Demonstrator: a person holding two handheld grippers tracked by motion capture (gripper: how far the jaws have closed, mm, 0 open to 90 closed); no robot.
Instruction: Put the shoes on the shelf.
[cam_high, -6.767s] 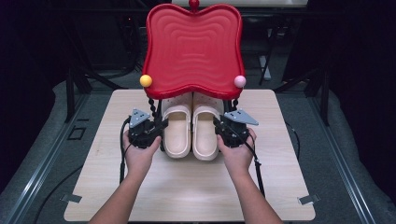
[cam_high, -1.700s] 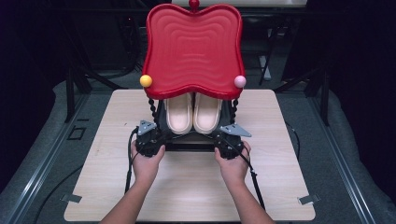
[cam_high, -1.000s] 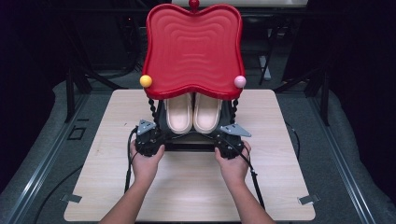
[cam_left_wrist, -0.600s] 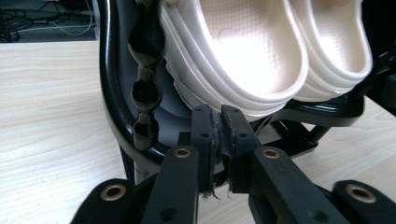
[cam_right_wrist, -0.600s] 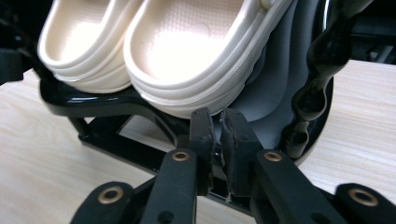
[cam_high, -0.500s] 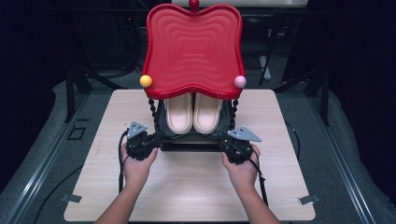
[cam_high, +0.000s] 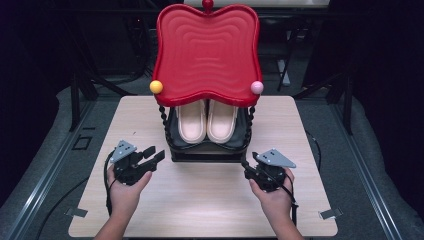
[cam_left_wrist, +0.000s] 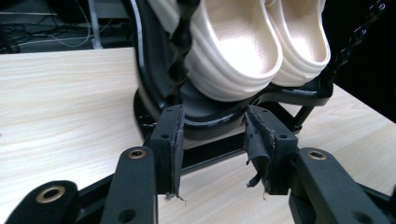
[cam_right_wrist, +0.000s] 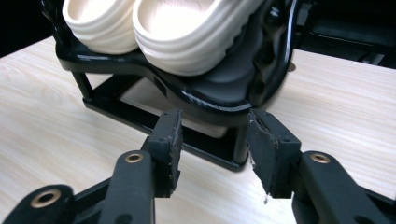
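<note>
Your left tongs (cam_high: 152, 156) and right tongs (cam_high: 248, 167) both stand released, their jaws having just been opening, with nothing between them. The black rack (cam_high: 207, 150) sits between the two tongs on the worktop (cam_high: 200, 200), just ahead of each pair of tips and apart from them. On its lower shelf lie two cream slippers (cam_high: 206, 120), side by side. From above, the red wavy top tray (cam_high: 206, 52) hides their far ends, so you see only the near halves. In the left gripper view the slippers (cam_left_wrist: 243, 46) are cut off at the top edge; in the right gripper view the rack (cam_right_wrist: 205, 100) has a blurred far corner post. Frayed padding hangs from the tongs' pads (cam_left_wrist: 259, 140).
</note>
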